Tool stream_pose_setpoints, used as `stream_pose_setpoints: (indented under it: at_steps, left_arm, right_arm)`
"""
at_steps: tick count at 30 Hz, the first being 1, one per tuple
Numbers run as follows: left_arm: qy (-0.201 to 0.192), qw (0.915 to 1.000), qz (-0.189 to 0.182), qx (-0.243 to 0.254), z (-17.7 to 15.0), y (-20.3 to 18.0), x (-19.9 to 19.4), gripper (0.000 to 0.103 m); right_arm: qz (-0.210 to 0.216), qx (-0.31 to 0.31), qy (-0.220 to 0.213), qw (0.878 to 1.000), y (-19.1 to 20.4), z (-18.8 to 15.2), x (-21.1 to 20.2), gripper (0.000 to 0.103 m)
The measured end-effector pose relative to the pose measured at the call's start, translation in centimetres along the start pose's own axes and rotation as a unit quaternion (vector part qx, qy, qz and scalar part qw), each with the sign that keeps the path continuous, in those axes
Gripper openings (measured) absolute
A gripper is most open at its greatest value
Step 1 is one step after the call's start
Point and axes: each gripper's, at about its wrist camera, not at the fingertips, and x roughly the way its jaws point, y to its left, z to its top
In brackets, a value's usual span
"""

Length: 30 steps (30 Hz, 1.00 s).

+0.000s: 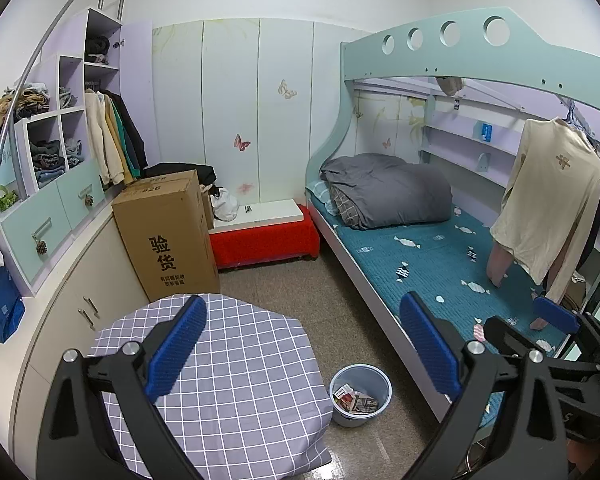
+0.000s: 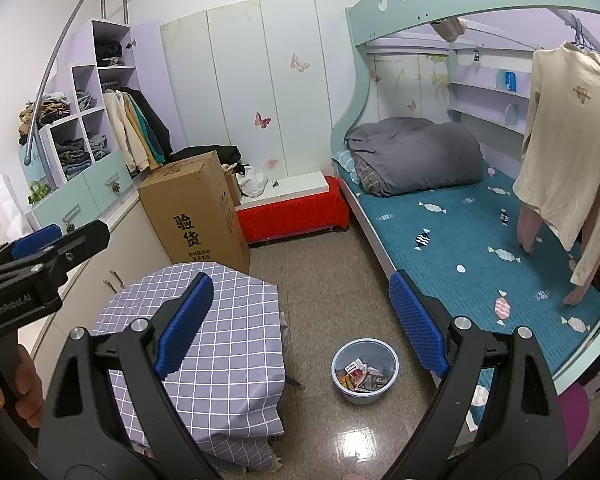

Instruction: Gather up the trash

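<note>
Both claws, left (image 1: 304, 348) and right (image 2: 302, 326), spread wide, gripping nothing; ribbed blue pads (image 2: 418, 326). Below between fingers: round pale-blue plastic bin (image 2: 365, 372) holding crumpled trash (image 2: 360, 372). Left: checked cloth tabletop (image 2: 220, 320). Beyond: cardboard box (image 2: 196, 212) printed "验货".

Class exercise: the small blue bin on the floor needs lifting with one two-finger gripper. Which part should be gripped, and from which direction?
Probably the upper rim of the blue bin, approached from above. It stands upright with its mouth open, and its round body looks too wide to span, so one finger inside and one outside the thin wall suits best. The right gripper is open and empty.
</note>
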Motion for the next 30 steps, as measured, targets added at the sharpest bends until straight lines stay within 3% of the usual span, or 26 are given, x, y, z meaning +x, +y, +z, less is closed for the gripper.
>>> stream_pose_setpoints:
  at_steps: [30]
  left_arm:
    - [0.003,1.0,0.004,-0.003,-0.47,-0.35,0.83,0.095]
  right_arm:
    - [0.003,-0.003,0.003,1.0,0.3,0.15,0.76,0.088]
